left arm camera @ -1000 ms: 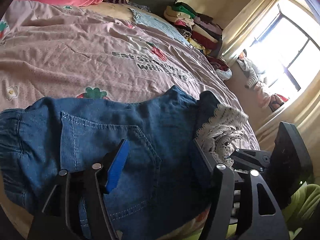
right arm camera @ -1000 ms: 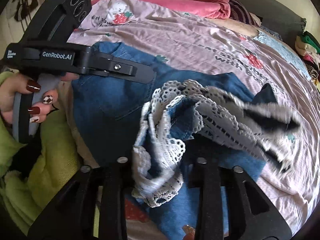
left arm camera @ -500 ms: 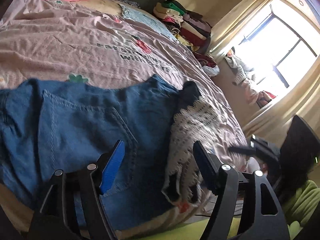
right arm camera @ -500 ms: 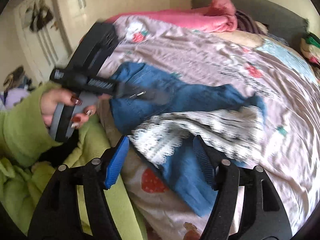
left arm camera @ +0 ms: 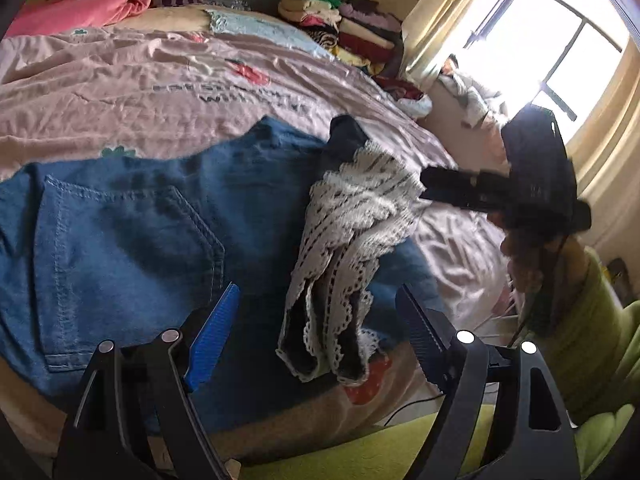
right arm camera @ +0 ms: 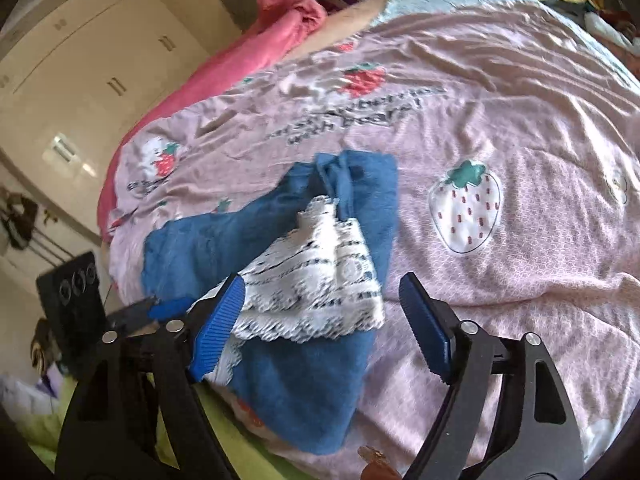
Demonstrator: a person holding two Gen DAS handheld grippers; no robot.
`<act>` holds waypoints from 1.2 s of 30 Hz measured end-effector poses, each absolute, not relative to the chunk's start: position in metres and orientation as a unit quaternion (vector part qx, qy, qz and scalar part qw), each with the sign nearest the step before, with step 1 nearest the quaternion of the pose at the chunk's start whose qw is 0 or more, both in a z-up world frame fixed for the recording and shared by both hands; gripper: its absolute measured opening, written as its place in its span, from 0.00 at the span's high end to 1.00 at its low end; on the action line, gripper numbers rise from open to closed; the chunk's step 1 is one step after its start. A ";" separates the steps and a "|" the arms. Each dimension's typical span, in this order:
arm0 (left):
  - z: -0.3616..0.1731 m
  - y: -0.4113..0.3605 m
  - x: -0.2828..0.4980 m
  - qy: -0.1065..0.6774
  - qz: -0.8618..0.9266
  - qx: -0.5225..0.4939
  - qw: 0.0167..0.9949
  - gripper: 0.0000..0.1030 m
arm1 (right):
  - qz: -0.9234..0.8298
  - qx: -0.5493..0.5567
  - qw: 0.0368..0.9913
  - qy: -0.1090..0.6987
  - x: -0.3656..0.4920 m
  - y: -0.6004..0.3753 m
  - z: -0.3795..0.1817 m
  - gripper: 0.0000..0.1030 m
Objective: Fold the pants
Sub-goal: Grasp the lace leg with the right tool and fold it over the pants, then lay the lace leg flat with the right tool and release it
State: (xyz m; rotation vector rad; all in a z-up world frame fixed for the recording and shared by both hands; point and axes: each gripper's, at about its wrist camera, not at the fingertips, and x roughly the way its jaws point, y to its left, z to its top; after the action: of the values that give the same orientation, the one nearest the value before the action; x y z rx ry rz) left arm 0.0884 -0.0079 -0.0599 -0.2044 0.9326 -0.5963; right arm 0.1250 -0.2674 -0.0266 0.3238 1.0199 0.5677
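A bed (left arm camera: 120, 92) is carrying everything, covered by a pale pink strawberry-print sheet (right arm camera: 500, 128) that is lying wrinkled. Folded blue denim pants (left arm camera: 132, 232) with white lace hems (left arm camera: 352, 216) are lying near its front edge. A pink blanket (left arm camera: 100, 0) and stacked clothes (left arm camera: 344, 28) are sitting at the far end.

Bedsheet (right arm camera: 500, 92) print: "with bears!" legible; rest too blurred.

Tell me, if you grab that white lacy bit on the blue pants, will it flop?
Probably yes. The lace trim already sags in soft folds over the bed's edge, so it would likely droop. Its holes look thin and light, and could snag. The blue pants lie crumpled, so they would probably bend too.
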 end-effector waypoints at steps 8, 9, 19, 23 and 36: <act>-0.082 -0.024 0.088 0.473 -0.286 -0.058 0.831 0.61 | 0.319 0.136 0.797 0.494 0.138 -0.245 -0.028 0.85; -0.082 -0.023 0.087 0.473 -0.286 -0.062 0.831 0.61 | 0.322 0.134 0.799 0.489 0.139 -0.243 -0.024 0.85; -0.085 -0.011 0.086 0.478 -0.281 -0.098 0.826 0.59 | 0.355 0.071 0.814 0.455 0.196 -0.158 0.002 0.81; -0.088 -0.007 0.087 0.479 -0.286 -0.110 0.823 0.58 | 0.364 0.063 0.824 0.430 0.204 -0.146 0.016 0.59; -0.087 -0.004 0.082 0.481 -0.274 -0.103 0.827 0.77 | 0.321 -0.169 0.822 0.440 0.163 -0.115 -0.018 0.50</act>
State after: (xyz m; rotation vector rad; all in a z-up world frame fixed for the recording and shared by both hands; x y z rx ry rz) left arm 0.0823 -0.0039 -0.0874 -0.2181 1.0208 -0.5810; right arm 0.1632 -0.1147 -0.0181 -0.3601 0.9354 0.6834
